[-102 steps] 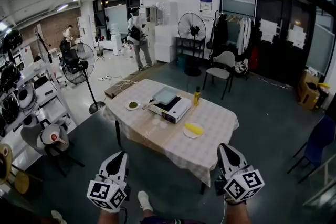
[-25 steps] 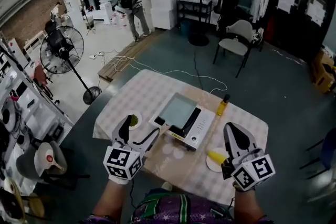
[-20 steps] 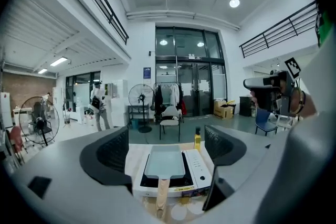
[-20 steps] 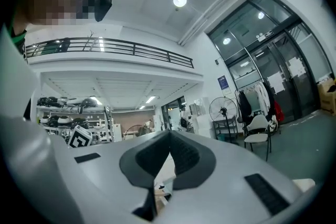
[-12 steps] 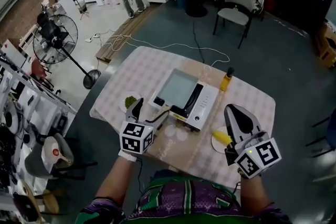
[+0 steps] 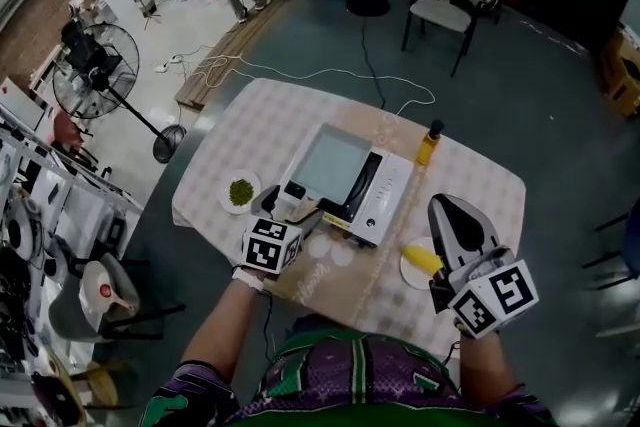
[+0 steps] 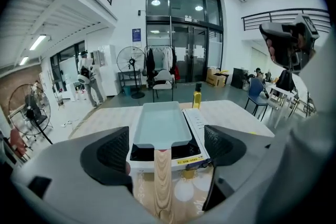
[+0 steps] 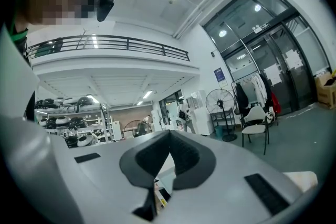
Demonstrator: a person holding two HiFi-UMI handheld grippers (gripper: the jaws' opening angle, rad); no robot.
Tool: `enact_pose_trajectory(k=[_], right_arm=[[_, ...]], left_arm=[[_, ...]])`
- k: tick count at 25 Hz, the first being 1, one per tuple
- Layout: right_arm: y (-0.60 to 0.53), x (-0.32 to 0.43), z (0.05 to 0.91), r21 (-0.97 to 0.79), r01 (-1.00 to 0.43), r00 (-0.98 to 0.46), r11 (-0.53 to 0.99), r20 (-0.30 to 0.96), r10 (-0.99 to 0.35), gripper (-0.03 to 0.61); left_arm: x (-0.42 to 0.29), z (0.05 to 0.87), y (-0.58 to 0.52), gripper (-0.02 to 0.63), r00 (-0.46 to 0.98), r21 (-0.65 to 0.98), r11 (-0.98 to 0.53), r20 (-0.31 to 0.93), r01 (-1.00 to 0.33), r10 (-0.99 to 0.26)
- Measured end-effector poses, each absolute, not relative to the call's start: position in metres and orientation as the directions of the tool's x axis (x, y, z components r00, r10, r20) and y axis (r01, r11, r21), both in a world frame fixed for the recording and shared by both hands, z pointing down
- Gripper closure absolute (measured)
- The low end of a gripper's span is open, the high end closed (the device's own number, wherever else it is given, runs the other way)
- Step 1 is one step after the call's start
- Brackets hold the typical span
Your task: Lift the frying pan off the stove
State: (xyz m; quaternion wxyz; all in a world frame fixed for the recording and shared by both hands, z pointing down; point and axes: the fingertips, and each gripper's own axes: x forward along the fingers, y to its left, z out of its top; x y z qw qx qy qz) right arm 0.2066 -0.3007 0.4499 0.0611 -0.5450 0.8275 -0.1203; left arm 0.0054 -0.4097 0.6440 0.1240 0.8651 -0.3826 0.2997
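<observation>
A rectangular pale grey-blue frying pan point(image 6: 330, 162) sits on a white portable stove point(image 6: 385, 200) in the middle of the checked table. Its wooden handle point(image 7: 162, 178) points toward me. My left gripper point(image 6: 268, 205) is at the table's near left and stands open. In the left gripper view the handle runs between the two black pads point(image 7: 109, 153) of the left gripper point(image 7: 165, 150), without clear contact. My right gripper point(image 6: 452, 215) hovers over the table's near right, apart from the pan. In the right gripper view the right gripper point(image 8: 169, 140) is shut on nothing.
A small plate of green food point(image 6: 240, 192) lies left of the stove. A plate with a yellow item point(image 6: 420, 261) sits below my right gripper, and a yellow bottle point(image 6: 428, 144) stands behind the stove. A chair point(image 6: 445, 13), a standing fan point(image 6: 95, 63) and floor cables ring the table.
I have come up over the table. My left gripper has moved forward and down until the pan's handle lies between its jaws. The right gripper has barely shifted.
</observation>
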Motion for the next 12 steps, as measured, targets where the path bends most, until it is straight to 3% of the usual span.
enact_pose_trajectory(k=[12], right_arm=[[-0.325, 0.223, 0.469, -0.298, -0.893, -0.37, 0.337, 0.059, -0.927, 0.572]], left_arm=[[0.007, 0.727, -0.432, 0.163, 0.446, 0.031, -0.698, 0.79, -0.715, -0.421]])
